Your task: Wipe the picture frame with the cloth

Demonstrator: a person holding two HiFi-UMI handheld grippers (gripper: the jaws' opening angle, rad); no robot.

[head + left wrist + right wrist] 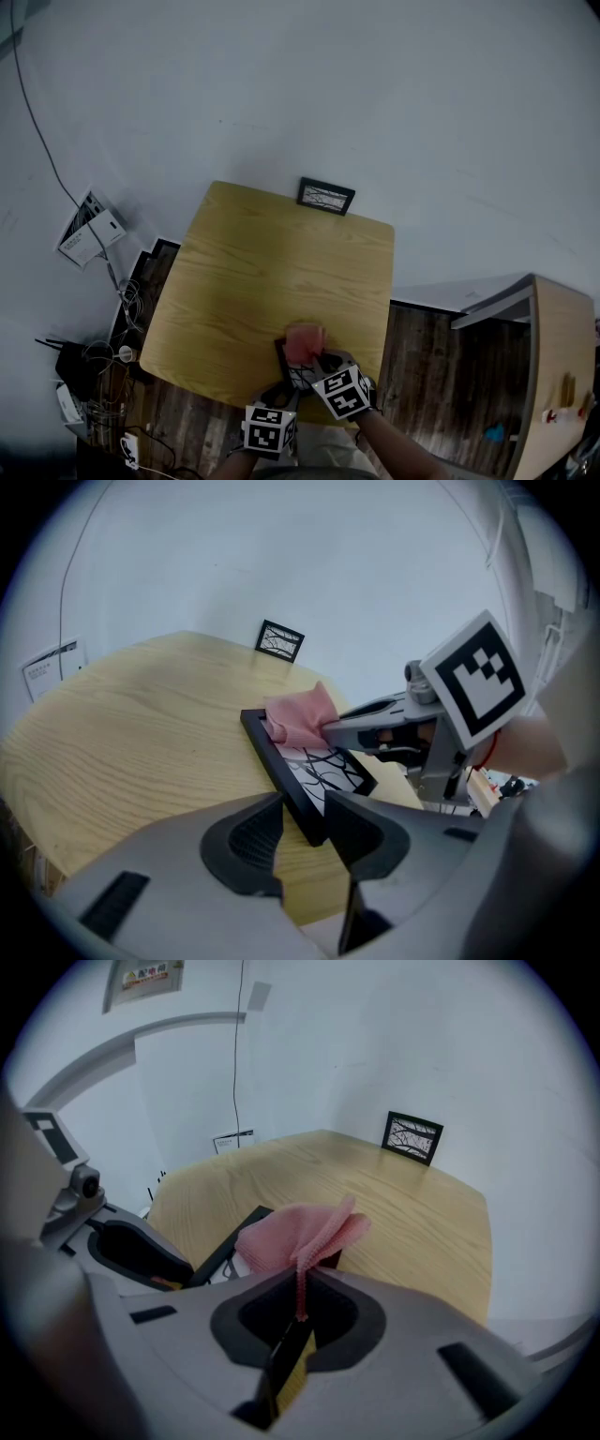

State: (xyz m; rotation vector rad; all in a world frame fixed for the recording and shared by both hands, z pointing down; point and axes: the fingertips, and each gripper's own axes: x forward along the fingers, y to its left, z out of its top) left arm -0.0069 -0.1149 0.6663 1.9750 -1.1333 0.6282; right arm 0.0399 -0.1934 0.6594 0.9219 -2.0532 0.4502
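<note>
A black picture frame with a branch print lies flat near the front edge of the wooden table. My left gripper is shut on its near corner, one pad on each side of the black edge. A pink cloth rests bunched on the frame's far part, also visible as the cloth and the cloth. My right gripper is shut on the cloth's hem, just right of the left gripper. The frame shows partly under the cloth.
A second small black picture frame stands upright at the table's far edge against the white wall. A wooden cabinet stands to the right. Cables and boxes and papers lie on the floor at left.
</note>
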